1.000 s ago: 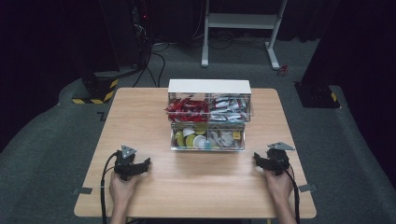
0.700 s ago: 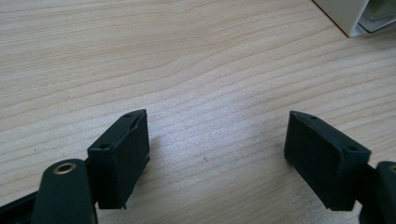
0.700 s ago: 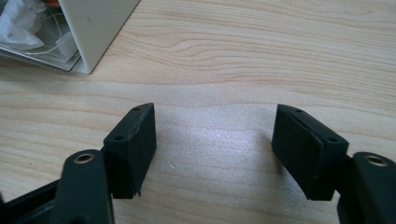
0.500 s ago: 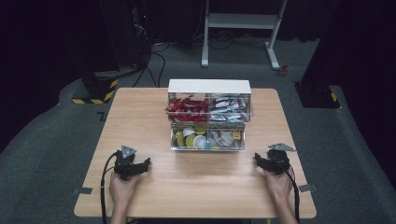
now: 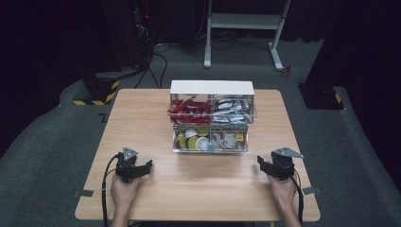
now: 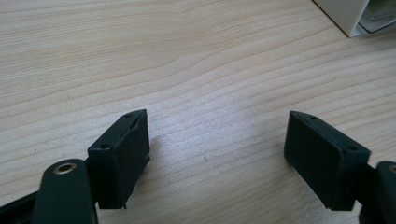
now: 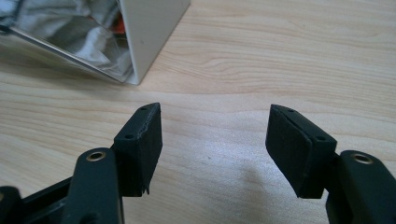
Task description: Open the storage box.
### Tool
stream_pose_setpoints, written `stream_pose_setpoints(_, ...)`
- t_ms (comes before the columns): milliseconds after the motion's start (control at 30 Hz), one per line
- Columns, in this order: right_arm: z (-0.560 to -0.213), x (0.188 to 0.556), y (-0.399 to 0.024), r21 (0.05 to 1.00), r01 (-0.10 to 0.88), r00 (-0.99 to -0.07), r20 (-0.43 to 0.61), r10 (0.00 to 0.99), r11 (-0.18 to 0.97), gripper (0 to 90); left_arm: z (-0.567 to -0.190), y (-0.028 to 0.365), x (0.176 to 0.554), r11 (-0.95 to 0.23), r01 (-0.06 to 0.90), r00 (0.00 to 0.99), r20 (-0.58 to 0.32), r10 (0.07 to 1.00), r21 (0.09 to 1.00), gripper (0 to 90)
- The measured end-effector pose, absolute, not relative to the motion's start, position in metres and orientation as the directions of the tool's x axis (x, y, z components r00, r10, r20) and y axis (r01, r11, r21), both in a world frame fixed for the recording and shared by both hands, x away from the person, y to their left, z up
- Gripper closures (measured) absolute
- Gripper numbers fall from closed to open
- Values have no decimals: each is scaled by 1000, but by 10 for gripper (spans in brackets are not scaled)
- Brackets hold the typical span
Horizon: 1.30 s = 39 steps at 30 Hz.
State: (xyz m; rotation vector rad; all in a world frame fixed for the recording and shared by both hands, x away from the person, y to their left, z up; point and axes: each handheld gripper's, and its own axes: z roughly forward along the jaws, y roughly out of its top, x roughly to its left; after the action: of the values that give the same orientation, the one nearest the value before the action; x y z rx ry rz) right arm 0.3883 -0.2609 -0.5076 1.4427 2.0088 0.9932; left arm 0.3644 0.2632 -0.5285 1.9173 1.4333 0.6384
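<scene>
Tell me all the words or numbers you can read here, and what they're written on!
None can be read.
Red packets in the drawer box: any print too small and blurred.
Silver packets: the same, too blurred.
Round lids in the lower drawer: no letters can be made out.
Dark mark on the floor beside the table: might be a letter, cannot tell.

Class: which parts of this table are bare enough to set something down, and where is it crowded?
Bare wood lies on the table left and right of the drawer box, and in front between the left gripper and right gripper. The middle back, around the box, is crowded.
</scene>
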Motion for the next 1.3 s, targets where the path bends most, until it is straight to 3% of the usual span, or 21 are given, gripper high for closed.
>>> stream_pose_setpoints(633, -489, 382, -253, 790, 583, -387, 65, 920, 189, 435, -529, 263, 364, -189, 641, 283, 0, 959, 744, 229)
stream_pose_setpoints(900, -483, 385, -248, 784, 580, -425, 62, 903, 219, 312, -528, 263, 364, -189, 642, 283, 0, 959, 743, 230)
stream_pose_setpoints(1300, -464, 382, -244, 814, 538, -490, 93, 867, 217, 248, -529, 263, 364, -188, 641, 282, 0, 959, 744, 231)
